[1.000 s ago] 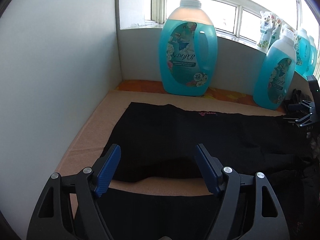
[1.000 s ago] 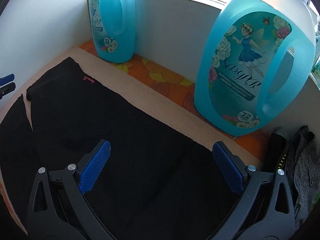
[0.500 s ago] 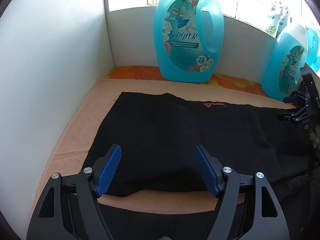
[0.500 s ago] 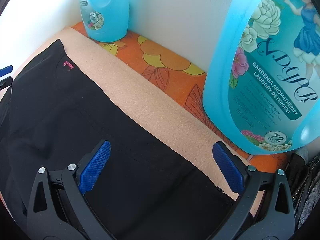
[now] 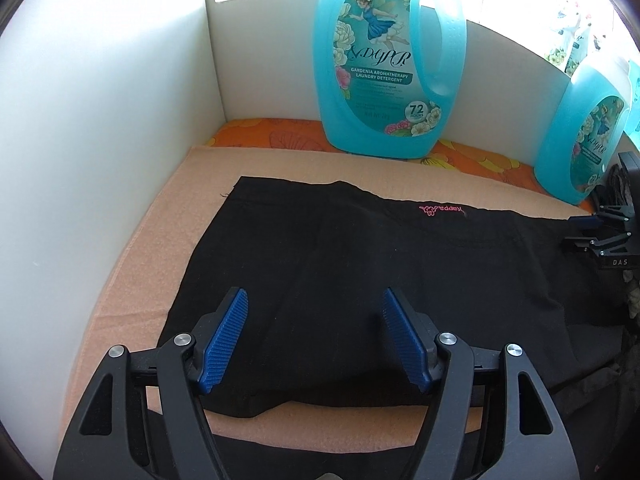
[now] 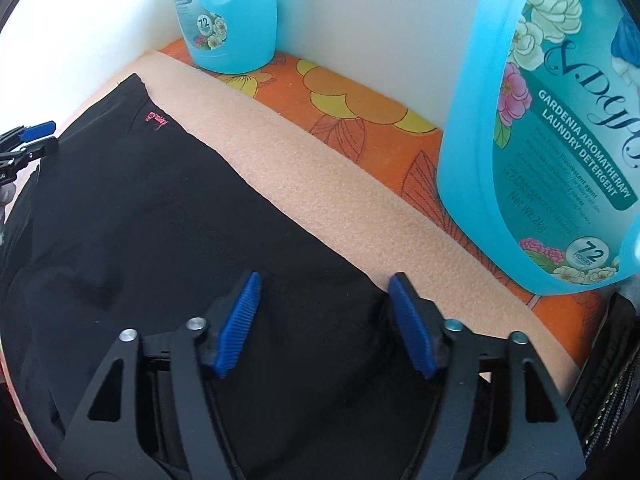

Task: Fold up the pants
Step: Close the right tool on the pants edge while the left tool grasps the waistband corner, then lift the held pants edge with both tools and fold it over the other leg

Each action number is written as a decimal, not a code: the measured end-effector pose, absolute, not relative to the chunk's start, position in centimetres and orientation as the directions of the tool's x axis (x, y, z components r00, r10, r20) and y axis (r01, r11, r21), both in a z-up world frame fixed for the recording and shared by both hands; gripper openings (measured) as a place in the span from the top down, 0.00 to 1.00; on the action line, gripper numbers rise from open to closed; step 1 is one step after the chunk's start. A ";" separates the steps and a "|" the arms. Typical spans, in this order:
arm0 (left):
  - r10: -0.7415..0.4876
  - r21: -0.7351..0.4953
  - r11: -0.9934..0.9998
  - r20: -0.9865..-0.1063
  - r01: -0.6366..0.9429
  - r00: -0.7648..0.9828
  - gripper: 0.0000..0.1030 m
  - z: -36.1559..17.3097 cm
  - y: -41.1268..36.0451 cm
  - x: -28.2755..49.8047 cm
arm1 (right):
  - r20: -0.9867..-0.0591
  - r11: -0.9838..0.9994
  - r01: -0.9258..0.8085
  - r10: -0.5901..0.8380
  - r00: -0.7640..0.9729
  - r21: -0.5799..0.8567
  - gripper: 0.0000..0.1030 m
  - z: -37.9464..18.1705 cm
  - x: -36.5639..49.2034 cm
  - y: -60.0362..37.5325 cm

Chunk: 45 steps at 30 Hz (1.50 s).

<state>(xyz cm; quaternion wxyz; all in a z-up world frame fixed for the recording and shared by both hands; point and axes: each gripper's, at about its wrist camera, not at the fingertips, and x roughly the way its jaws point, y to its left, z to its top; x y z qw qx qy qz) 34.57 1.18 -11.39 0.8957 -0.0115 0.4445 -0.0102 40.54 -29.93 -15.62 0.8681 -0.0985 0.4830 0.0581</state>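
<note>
Black pants [image 5: 360, 264] with a small pink logo [image 5: 442, 210] lie flat on a peach mat [image 5: 132, 272]. My left gripper [image 5: 316, 336] is open, low over the near edge of the pants at their left end. My right gripper [image 6: 324, 320] is open, narrower than before, low over the far edge of the pants [image 6: 160, 220] at the right end. The right gripper also shows at the right edge of the left wrist view [image 5: 592, 232]. The left gripper shows at the left edge of the right wrist view [image 6: 28, 144].
Two big blue detergent bottles [image 5: 388, 60] [image 5: 580, 136] stand at the back on an orange flowered cloth [image 6: 352, 108]. White walls [image 5: 80, 140] close the left and back. Dark clothing [image 6: 608, 380] is piled at the right.
Both grippers have moved forward and lower toward the pants. The right gripper's fingers have closed in from wide open to a narrower gap.
</note>
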 end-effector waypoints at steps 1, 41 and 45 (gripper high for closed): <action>-0.034 -0.038 0.999 -0.798 0.006 0.601 0.32 -11.3 1.2 34.8 | -0.852 0.975 -0.198 0.015 0.524 -0.105 0.67 -15.5 40.2 -29.8; -0.346 -0.466 0.878 -0.778 -0.113 0.525 0.34 -9.3 -1.8 39.2 | -0.660 0.828 -0.273 -0.147 0.737 -0.490 0.88 -15.6 19.6 -13.6; -0.340 -0.461 0.879 -0.784 -0.120 0.519 0.74 -10.6 -1.4 38.5 | -0.657 0.830 -0.264 -0.154 0.738 -0.491 0.88 -15.6 18.9 -13.4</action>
